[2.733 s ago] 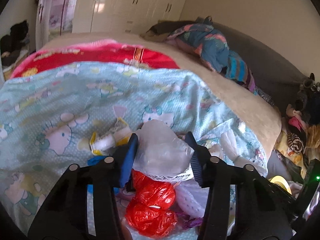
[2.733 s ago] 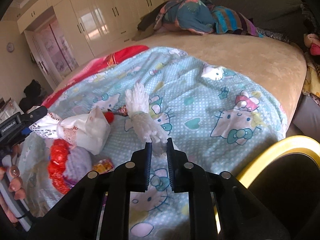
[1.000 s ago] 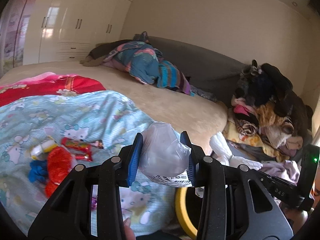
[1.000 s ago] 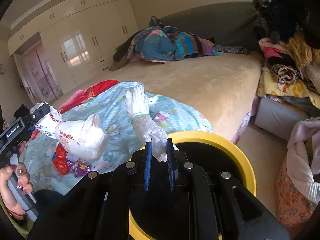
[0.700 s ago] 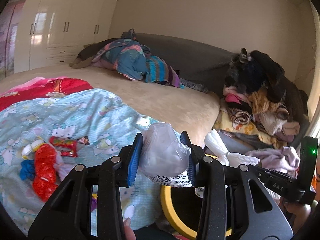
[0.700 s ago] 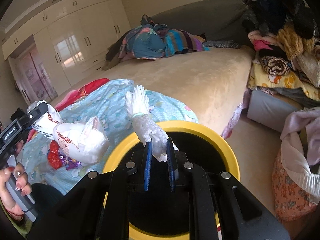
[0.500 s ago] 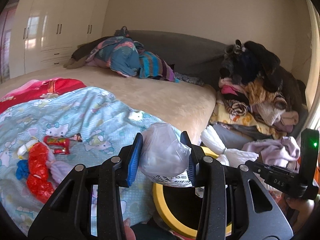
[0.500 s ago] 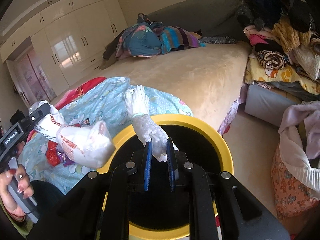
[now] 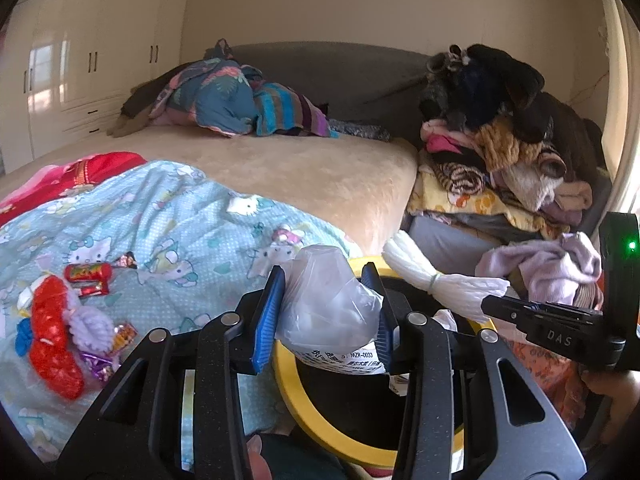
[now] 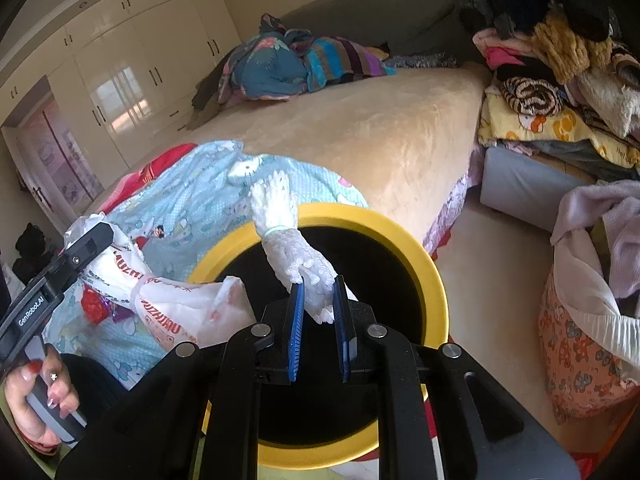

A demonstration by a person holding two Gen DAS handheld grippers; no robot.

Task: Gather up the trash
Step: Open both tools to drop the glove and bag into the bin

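Hanging over the dark mouth of the yellow-rimmed bin, two pieces of trash are held ready for the drop. A crumpled white plastic bag with a printed label is clamped between the blue pads of the left gripper, its loose end already above the rim. A white disposable glove is pinched near its fingertips by the right gripper, with the jaws drawn narrow on it — the cuff end and the second glove knotted to it stick up and lean toward the bed. Both items are carried clear of the bedding, probably so that one release sends each straight into the bin, which stands on the floor just beside the bed.

More trash is left on the cartoon-print quilt: a red crinkled bag, a red snack wrapper, a pale purple wad, a blue scrap. These lie well apart from the bin, so further trips are likely needed.

Beyond — a heap of folded clothes at the bed's end, a laundry basket with a lilac garment on the floor.
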